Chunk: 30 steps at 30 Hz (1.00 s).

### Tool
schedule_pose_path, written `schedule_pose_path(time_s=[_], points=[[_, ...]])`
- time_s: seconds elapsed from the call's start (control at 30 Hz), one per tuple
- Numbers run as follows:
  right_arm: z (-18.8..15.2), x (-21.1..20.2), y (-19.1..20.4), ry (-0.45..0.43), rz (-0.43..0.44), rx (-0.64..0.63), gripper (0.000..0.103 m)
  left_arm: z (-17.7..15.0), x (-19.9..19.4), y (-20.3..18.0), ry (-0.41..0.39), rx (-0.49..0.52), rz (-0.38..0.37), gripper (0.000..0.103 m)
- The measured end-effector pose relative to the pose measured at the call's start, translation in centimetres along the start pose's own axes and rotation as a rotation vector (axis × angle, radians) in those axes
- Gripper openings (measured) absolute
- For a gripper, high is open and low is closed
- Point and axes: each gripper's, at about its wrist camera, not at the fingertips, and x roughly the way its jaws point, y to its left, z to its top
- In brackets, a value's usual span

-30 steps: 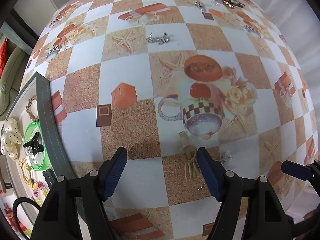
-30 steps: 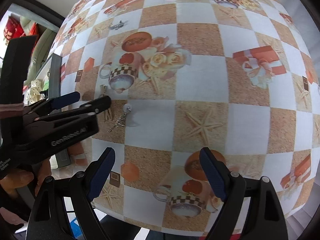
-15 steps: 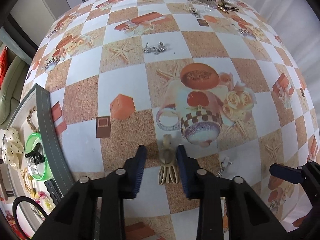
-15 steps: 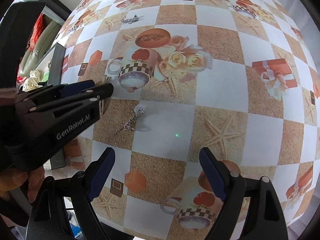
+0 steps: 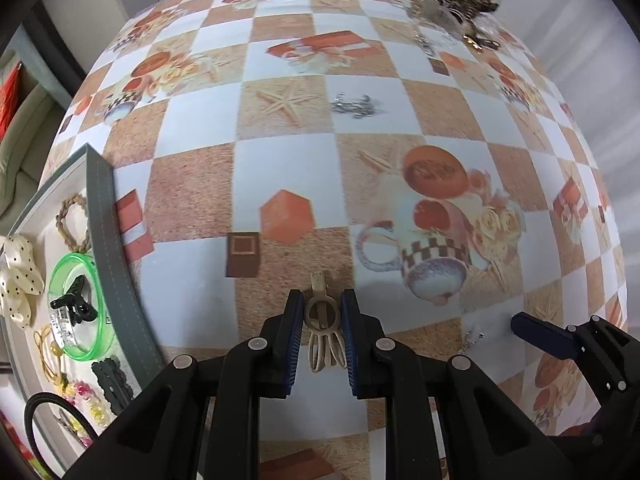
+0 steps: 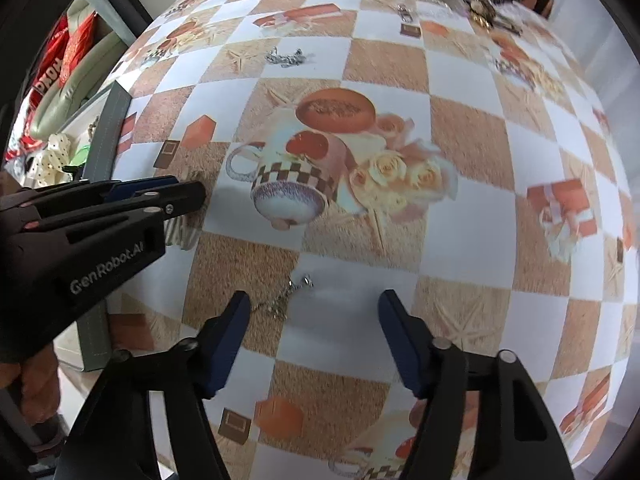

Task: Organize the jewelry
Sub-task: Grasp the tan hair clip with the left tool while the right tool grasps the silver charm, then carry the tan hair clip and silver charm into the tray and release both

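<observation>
Left tool (image 5: 320,320) clamped on beige hair claw (image 5: 323,326), low over table (image 5: 280,120), presumably bound for gray tray (image 5: 108,240). Right tool (image 6: 314,332) spread wide, straddling silver chain (image 6: 286,294) on table.

The counter (image 5: 200,120) wears a checkered cloth printed with cups and starfish. A silver chain (image 5: 352,105) lies well ahead of the left gripper (image 5: 322,336). A small chain (image 6: 289,295) lies between the right gripper's (image 6: 314,338) fingers, nearer the left one. A jewelry heap (image 5: 466,12) sits far ahead, and a tray (image 5: 108,236) rests left.
</observation>
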Motion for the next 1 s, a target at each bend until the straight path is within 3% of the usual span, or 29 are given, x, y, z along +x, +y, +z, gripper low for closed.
schedule_pose_path(time_s=[0.13, 0.2, 0.27, 0.53, 1.0], points=[[0.2, 0.1, 1.0, -0.012, -0.093, -0.046, 0.043, -0.3, -0.2, 0.6, 0.001, -0.004, -0.003, 0.024], [0.2, 0.0, 1.2, -0.019, -0.091, -0.058, 0.015, -0.3, -0.2, 0.6, 0.002, -0.006, -0.005, 0.024], [0.3, 0.0, 1.1, -0.013, -0.082, -0.055, 0.015, -0.3, -0.3, 0.7, 0.004, -0.014, -0.015, 0.024], [0.7, -1.4, -1.9, 0.008, 0.087, 0.114, 0.015, -0.7, -1.8, 1.0, -0.012, -0.017, -0.053, 0.024], [0.1, -3.4, -3.3, 0.024, 0.15, 0.17, 0.015, -2.0, -5.8, 0.8, -0.05, -0.011, -0.083, 0.024]])
